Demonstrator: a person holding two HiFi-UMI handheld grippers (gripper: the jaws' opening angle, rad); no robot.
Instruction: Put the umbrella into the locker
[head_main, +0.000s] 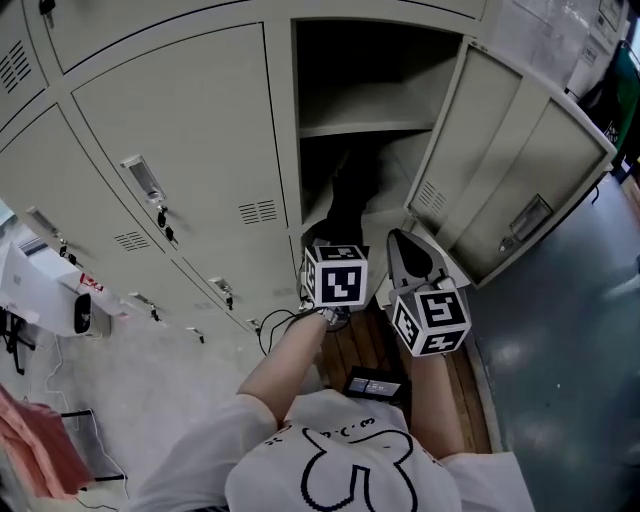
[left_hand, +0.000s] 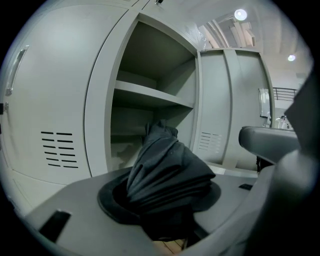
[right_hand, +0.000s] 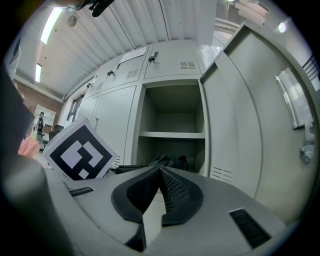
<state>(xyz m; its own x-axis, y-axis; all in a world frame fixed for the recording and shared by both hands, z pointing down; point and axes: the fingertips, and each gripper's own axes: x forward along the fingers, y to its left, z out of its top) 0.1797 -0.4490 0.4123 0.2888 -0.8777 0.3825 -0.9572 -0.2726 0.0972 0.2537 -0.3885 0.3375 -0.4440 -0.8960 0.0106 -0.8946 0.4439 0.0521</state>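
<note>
A black folded umbrella (left_hand: 167, 167) is clamped between the jaws of my left gripper (left_hand: 167, 202). Its bunched fabric points at the open locker (left_hand: 150, 75), just below the shelf (left_hand: 150, 96). In the head view the umbrella (head_main: 346, 205) reaches from my left gripper (head_main: 336, 250) into the lower opening under the shelf (head_main: 365, 127); how deep it goes I cannot tell. My right gripper (head_main: 407, 255) hovers just right of it, in front of the locker, shut with its pads touching and nothing between them (right_hand: 160, 172). The locker door (head_main: 510, 165) stands swung open to the right.
Closed locker doors with handles (head_main: 150, 185) fill the left. A dark flat device (head_main: 375, 385) lies on the wooden floor (head_main: 350, 345) by the person's feet, with a cable beside it. A white object (head_main: 45, 290) and pink cloth (head_main: 40, 450) sit far left. Grey floor (head_main: 570, 360) lies right.
</note>
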